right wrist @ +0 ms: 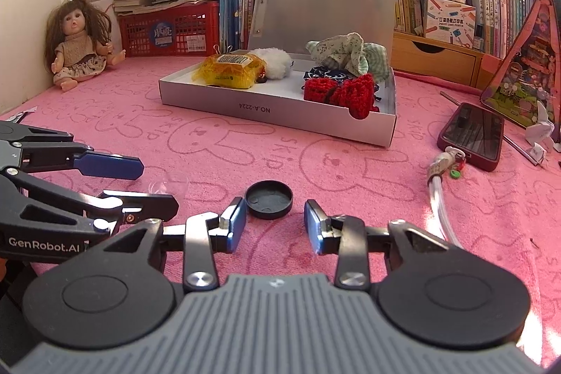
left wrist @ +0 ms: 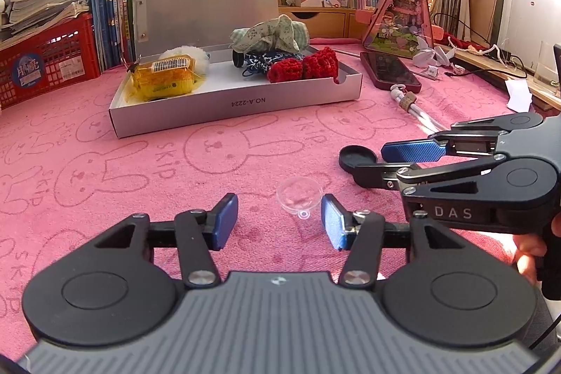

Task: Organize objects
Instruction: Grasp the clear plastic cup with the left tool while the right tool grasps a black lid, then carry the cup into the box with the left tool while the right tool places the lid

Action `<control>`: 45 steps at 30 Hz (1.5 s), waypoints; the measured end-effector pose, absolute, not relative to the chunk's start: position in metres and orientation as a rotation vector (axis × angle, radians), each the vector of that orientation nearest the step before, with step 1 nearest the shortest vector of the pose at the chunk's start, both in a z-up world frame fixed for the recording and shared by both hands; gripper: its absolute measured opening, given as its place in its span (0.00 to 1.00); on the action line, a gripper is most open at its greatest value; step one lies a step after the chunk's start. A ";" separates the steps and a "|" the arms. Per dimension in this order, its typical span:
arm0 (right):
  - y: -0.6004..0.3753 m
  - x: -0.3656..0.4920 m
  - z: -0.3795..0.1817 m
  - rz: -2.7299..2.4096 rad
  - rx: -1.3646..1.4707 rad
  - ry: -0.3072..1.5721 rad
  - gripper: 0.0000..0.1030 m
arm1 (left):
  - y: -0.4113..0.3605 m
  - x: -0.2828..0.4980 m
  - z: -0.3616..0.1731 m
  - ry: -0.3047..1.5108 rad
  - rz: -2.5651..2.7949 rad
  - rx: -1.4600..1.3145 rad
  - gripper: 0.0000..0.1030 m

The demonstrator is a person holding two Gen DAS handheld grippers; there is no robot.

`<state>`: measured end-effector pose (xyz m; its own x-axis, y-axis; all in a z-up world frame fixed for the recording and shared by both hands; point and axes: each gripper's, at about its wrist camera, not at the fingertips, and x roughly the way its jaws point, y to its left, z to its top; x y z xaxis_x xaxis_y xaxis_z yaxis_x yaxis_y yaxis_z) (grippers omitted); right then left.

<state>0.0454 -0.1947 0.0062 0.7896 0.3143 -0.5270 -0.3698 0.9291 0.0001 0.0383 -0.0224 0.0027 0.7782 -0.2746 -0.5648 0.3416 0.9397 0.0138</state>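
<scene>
A clear plastic suction cup (left wrist: pixel 298 198) lies on the pink cloth just ahead of my open left gripper (left wrist: pixel 278 221), nearer its right finger. It also shows in the right wrist view (right wrist: pixel 170 186). A black round lid (right wrist: pixel 269 199) lies upside down just ahead of my open right gripper (right wrist: pixel 275 225), nearer its left finger; it also shows in the left wrist view (left wrist: pixel 358 159). Both grippers are empty. The open white box (left wrist: pixel 224 104) further back holds a yellow packet (left wrist: pixel 163 77), a white fluffy thing, red knitted pieces (left wrist: pixel 303 65) and patterned cloths.
A dark phone (right wrist: pixel 471 135) with a clear cable (right wrist: pixel 440 198) lies to the right. A pink triangular case (left wrist: pixel 399 12) stands behind it. A doll (right wrist: pixel 75 42) sits at the far left. A red crate (left wrist: pixel 45 65), books and plush toys line the back.
</scene>
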 end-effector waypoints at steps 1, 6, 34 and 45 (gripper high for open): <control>-0.194 0.046 0.006 0.370 -0.107 0.546 0.54 | -0.021 0.039 0.002 0.592 -0.324 0.115 0.52; -0.187 0.047 0.005 0.357 -0.122 0.542 0.54 | -0.016 0.042 0.002 0.596 -0.322 0.069 0.50; -0.177 0.045 0.007 0.363 -0.133 0.542 0.34 | -0.022 0.049 0.001 0.574 -0.300 0.025 0.36; -0.175 0.048 0.011 0.361 -0.112 0.539 0.34 | -0.020 0.052 0.005 0.562 -0.281 0.022 0.32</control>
<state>0.0477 -0.1750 0.0110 0.7973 0.3065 -0.5200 -0.3647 0.9311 -0.0104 0.0524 -0.0195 0.0050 0.8091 -0.2569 -0.5286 0.2690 0.9615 -0.0555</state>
